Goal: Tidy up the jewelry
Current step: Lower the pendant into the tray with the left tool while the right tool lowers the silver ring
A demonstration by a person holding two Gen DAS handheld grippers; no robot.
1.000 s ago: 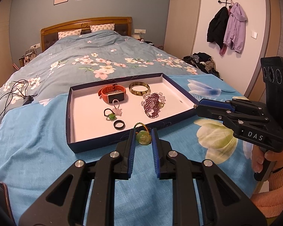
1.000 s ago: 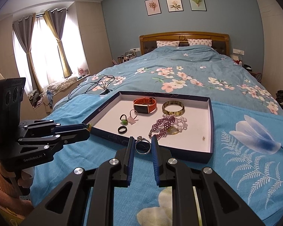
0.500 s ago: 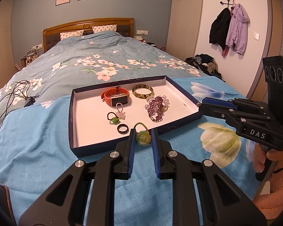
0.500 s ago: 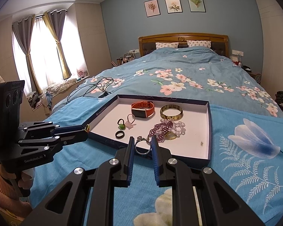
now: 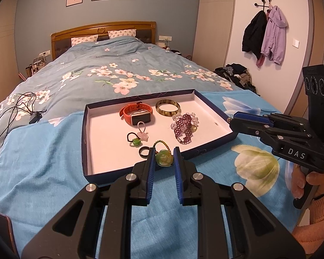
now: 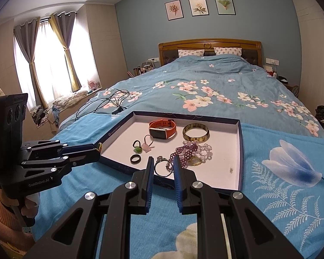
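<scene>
The left gripper (image 5: 164, 158) has its fingers nearly closed on a green pendant (image 5: 163, 158), a round disc pinched by its edges, its braided cord (image 5: 159, 144) looping up and away toward the tray. The right gripper (image 6: 163, 168) pinches a silver ring (image 6: 162, 168) the same way, with the ring's hoop facing the camera and its stone at the upper left. Both are held just above the near rim of a shallow dark-blue tray (image 5: 83, 129) that lies on the bed (image 5: 43, 151), its long sides running across the bed. Inside the tray sit an orange watch (image 5: 137, 114) lying on its side with its face toward the near rim, a bangle (image 5: 168, 107) lying flat, a heap of purple beads (image 5: 183, 126), two small charms (image 5: 138, 137) and a black ring (image 5: 143, 151).
</scene>
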